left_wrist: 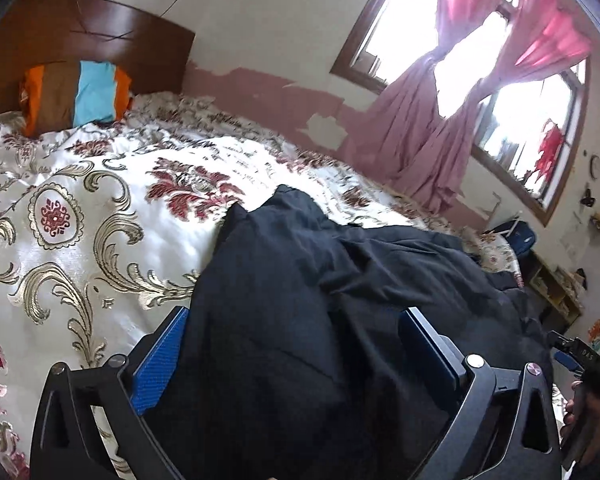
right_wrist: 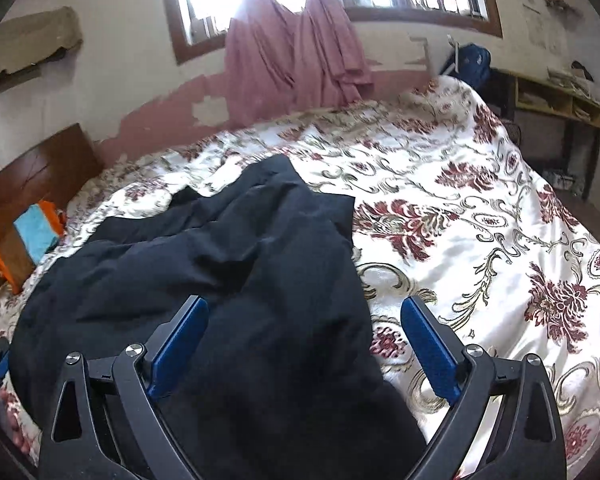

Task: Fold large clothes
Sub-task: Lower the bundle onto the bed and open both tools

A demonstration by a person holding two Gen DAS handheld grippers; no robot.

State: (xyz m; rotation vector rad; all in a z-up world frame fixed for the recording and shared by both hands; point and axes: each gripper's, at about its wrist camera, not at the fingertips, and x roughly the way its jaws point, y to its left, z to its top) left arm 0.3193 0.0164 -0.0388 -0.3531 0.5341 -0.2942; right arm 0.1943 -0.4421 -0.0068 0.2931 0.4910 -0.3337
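A large dark navy garment lies crumpled on the floral bedspread; it also shows in the right wrist view. My left gripper is open, its blue pads wide apart over the garment's near left part, with cloth lying between them. My right gripper is open over the garment's near right edge, its left pad above the cloth and its right pad above the bedspread. The right gripper also shows at the far right of the left wrist view.
A striped orange, brown and blue pillow leans on the wooden headboard. Pink curtains hang at the window on the far wall. A wooden shelf desk stands past the bed's foot.
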